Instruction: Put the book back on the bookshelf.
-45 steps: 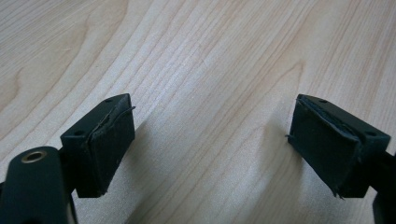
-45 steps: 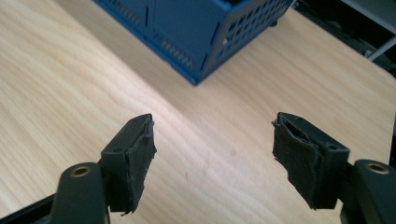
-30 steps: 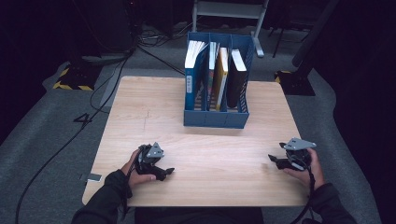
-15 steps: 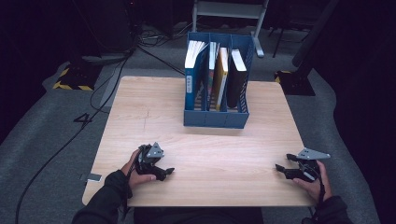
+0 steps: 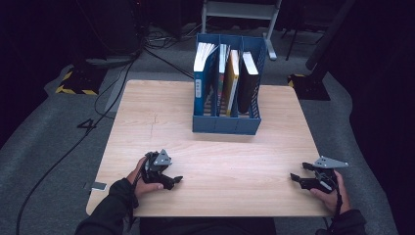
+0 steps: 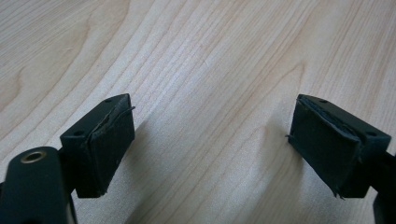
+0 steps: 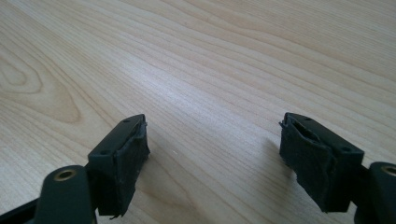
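Resting low on the near part of the tabletop (image 5: 215,161), both grippers are seen with nothing held. The thing nearest to the work is the blue file rack (image 5: 226,122), placed at the far middle of the tabletop, well apart from both hands. Its compartments are filled upright: a blue-spined book (image 5: 200,81) in the left one, a thin book and a yellow-spined book (image 5: 232,81) in the middle, a black book (image 5: 248,81) in the right one, leaning slightly. The books are kept spine-forward and on end by the dividers, so any one could be pulled from the open top.

The left gripper (image 5: 173,180) is held at the near left, fingers (image 6: 109,140) spread wide over bare wood, nothing between them. The right gripper (image 5: 296,177) is held at the near right edge; its fingers (image 7: 121,158) have just been opening and are spread wide as well, with bare wood grain between them. Both are pointed inward across the tabletop, judged as a parked, ready pose: hands out of the rack's way, fingers pre-opened for a grasp.

A dark carpeted floor (image 5: 58,127) with cables (image 5: 110,93) is seen around the tabletop, and a metal stand (image 5: 242,10) behind the rack.
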`<state>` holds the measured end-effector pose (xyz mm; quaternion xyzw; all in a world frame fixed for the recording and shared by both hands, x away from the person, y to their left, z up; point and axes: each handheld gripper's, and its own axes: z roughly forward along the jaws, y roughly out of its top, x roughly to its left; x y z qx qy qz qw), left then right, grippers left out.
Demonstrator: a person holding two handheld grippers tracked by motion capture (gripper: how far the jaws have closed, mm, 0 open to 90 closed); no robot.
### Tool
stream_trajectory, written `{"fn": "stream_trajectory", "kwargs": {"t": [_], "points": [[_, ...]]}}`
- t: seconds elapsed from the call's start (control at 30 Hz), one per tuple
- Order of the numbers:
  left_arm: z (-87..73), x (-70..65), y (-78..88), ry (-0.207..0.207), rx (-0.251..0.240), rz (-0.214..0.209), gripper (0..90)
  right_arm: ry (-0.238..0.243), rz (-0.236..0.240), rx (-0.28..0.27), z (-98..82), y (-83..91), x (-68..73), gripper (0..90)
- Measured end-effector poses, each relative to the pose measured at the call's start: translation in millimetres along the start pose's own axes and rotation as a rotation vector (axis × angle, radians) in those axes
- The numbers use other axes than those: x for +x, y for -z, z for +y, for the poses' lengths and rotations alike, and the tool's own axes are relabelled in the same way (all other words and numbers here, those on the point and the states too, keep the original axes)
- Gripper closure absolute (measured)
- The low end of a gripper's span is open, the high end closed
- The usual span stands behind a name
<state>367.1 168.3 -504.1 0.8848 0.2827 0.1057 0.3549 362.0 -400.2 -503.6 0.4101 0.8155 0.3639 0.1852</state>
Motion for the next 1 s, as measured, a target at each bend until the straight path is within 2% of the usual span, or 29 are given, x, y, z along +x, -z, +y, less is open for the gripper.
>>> {"fn": "stream_trajectory", "kwargs": {"t": [1.0], "points": [[0.0, 1.1, 0.2, -0.007, 0.002, -0.005, 14.4, -0.007, -0.004, 0.001, 0.2, -0.2, -0.5, 23.3]]}}
